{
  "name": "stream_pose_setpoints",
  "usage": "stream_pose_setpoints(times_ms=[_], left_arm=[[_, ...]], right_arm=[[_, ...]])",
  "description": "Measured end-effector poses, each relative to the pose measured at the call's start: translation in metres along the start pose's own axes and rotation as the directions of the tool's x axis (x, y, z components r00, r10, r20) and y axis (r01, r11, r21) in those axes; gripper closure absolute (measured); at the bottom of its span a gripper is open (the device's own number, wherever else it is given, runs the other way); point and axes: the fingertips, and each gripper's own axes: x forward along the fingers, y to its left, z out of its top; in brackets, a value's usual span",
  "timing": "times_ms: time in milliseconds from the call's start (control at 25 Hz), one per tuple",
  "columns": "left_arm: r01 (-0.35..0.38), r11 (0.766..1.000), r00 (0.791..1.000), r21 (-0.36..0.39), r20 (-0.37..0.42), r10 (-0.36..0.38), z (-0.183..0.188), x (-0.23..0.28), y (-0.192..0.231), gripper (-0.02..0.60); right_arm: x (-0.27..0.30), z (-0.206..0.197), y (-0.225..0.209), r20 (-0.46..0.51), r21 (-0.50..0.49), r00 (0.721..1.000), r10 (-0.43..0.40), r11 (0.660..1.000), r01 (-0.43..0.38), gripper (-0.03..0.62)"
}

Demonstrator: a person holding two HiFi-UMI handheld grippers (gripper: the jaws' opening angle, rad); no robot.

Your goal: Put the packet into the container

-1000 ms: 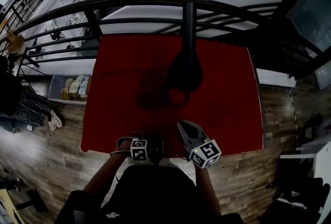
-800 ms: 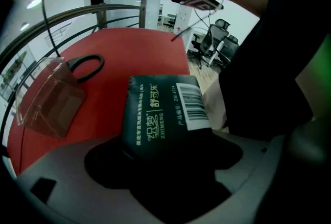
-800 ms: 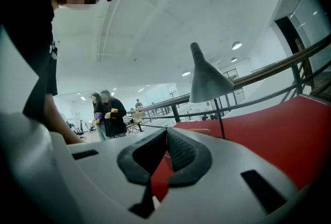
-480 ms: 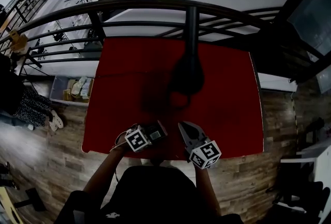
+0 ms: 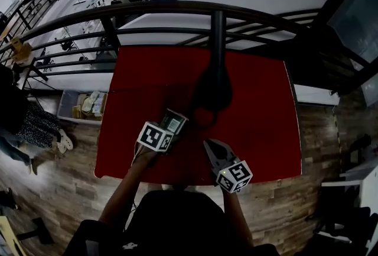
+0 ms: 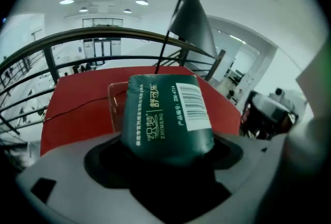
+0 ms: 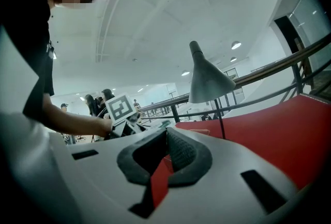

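A dark green packet [image 6: 164, 114] with a white barcode label sticks out of my left gripper [image 6: 165, 163], which is shut on its lower end. In the head view that left gripper [image 5: 167, 129] hovers over the near left part of the red table [image 5: 254, 101], the packet [image 5: 173, 123] pointing toward the lamp. A clear plastic container [image 6: 115, 106] stands on the table just behind the packet, mostly hidden by it. My right gripper [image 5: 208, 144] rests near the table's front edge, shut with nothing in it; its pads [image 7: 178, 150] meet at the tips.
A dark desk lamp [image 5: 214, 80] stands mid-table, its cord [image 5: 142, 84] running left. A black railing [image 5: 177, 9] runs along the far edge, with a drop to a lower floor beyond. Wooden floor surrounds the table.
My left gripper has lifted from the table's near edge and moved forward and left over the table, carrying the packet. The right gripper has stayed put.
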Motion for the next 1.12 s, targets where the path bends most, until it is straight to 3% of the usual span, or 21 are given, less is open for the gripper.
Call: stream_pose_setpoints(times_ms=[160, 480, 680, 1120], left_arm=[[-0.061, 0.992, 0.997, -0.110, 0.050, 0.067, 0.036, -0.002, 0.028, 0.150], [-0.132, 0.975, 0.985, -0.178, 0.085, 0.149, 0.071, 0.026, 0.053, 0.150], [-0.158, 0.958, 0.980, -0.238, 0.079, 0.181, 0.081, 0.041, 0.066, 0.150], [-0.182, 0.940, 0.978, -0.287, 0.044, 0.203, 0.079, 0.079, 0.069, 0.150]], right_arm=[[0.001, 0.000, 0.000, -0.003, 0.003, 1.000, -0.002, 1.000, 0.002, 0.572], [0.005, 0.002, -0.006, -0.016, -0.005, 1.000, -0.010, 1.000, 0.010, 0.572], [0.008, 0.002, -0.010, -0.021, -0.007, 1.000, -0.014, 1.000, 0.013, 0.572], [0.008, -0.002, -0.015, -0.047, 0.000, 0.999, -0.004, 1.000, 0.004, 0.572]])
